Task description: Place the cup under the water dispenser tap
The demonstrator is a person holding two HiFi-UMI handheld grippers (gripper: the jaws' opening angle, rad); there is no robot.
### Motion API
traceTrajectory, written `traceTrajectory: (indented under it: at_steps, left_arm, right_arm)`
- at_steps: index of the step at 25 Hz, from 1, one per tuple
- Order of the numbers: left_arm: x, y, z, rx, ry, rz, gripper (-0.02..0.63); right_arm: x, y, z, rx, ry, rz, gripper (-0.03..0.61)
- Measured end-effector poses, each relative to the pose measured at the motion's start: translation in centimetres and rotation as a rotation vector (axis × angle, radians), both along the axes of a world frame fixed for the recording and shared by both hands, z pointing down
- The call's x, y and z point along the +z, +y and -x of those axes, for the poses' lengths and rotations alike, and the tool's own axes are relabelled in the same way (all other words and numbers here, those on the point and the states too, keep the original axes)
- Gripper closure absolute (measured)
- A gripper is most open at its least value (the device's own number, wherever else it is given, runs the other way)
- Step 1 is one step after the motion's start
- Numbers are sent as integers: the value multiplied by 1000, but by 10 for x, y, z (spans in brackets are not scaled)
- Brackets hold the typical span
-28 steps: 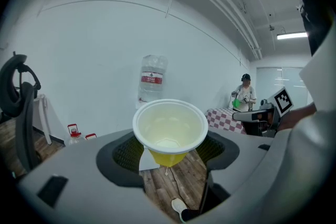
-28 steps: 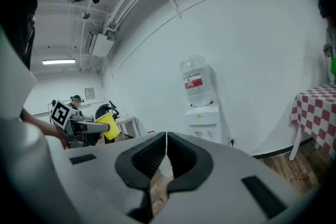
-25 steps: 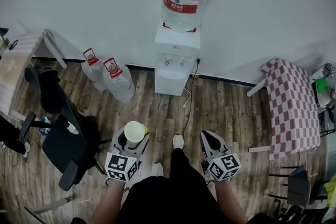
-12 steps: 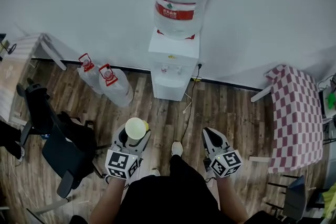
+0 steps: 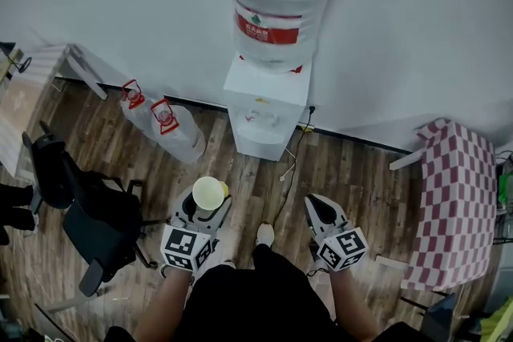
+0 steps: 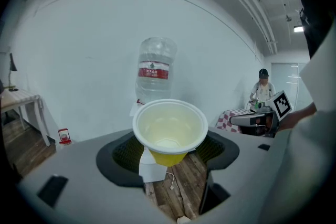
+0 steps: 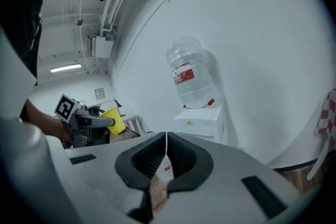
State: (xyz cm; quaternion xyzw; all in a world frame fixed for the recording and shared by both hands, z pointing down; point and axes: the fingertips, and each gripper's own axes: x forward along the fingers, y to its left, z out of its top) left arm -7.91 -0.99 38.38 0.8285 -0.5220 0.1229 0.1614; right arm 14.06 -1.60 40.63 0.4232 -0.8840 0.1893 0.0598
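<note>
One yellow cup [image 5: 208, 193] sits upright, clasped between the jaws of the left gripper [image 5: 199, 213], well short of the dispenser [image 5: 267, 104] by the wall. The right gripper [image 5: 319, 209] is clenched on nothing. The carry forward wants a level hold and a low approach, so the rim slides beneath a tap [image 5: 256, 115] without knocking it; centre it there before letting go.

Two jugs [image 5: 178, 134] on wood floor [image 5: 353, 172]; black chair [image 5: 90, 214]; checkered table [image 5: 453, 204].
</note>
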Motion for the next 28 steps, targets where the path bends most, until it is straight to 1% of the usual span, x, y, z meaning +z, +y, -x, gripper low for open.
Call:
traceTrajectory:
  at_steps: [4, 9, 12, 17, 22, 28]
  left_arm:
    - [7, -19, -8, -36, -4, 4, 304]
    - [14, -36, -12, -78, 13, 9, 305]
    - [20, -47, -9, -98, 19, 11, 305]
    - [24, -69, -1, -121, 21, 4, 305]
    - [39, -101, 7, -126, 13, 3, 305]
    - [77, -143, 9, -117, 4, 26, 305]
  right_arm:
    - [10, -21, -3, -64, 10, 8, 555]
    - [14, -41, -1, -127, 18, 2, 555]
    - [17, -52, 3, -137, 13, 5, 555]
    - [16, -68, 17, -147, -24, 13, 555]
    - [26, -85, 37, -167, -3, 17, 555]
    - [45, -116, 58, -166, 29, -6, 555]
